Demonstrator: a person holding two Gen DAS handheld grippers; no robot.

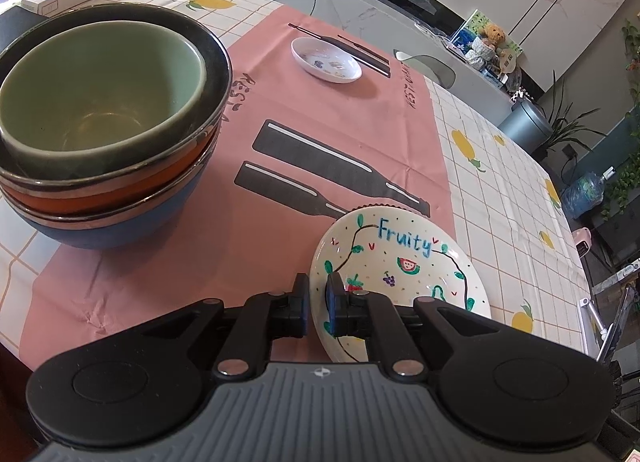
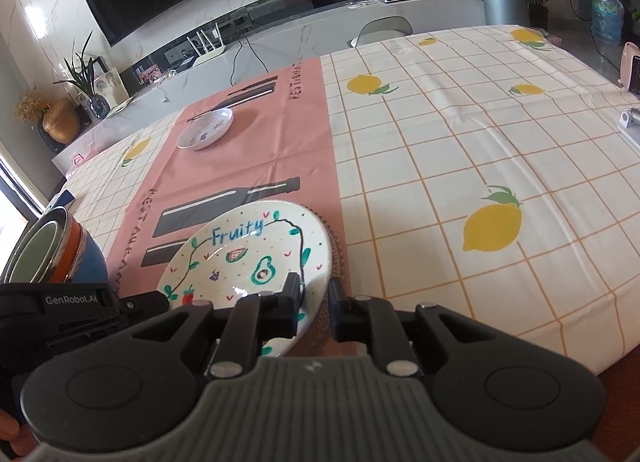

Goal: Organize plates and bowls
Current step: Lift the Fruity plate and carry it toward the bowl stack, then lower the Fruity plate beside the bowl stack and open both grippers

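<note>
Lemon-print cloth [image 1: 516, 166] with a pink runner [image 1: 256, 110] down the middle covers our table, a dark screen and cabinets beyond.

From the left wrist we see the "Fruity" plate [image 1: 404, 262] on the runner's near edge, its near-left rim between the fingers of our left gripper [image 1: 318, 294], nearly shut on that rim and seemingly pinching it. Stacked bowls [image 1: 108, 134] (green in black, orange, blue) stand well to the left; a small white dish [image 1: 326, 60] lies far up the runner. Glazed ceramic like this we judge stiff, slick and chippable, so the rim is the place to hold. Our gripper body hides the plate's near edge.

From the right wrist, our right gripper [image 2: 316, 298] straddles the plate's right rim [image 2: 320, 246] with a narrow gap; the right pad looks clear of it, though we cannot be sure. Something ribbed peeks from beneath the plate, too hidden to name.
</note>
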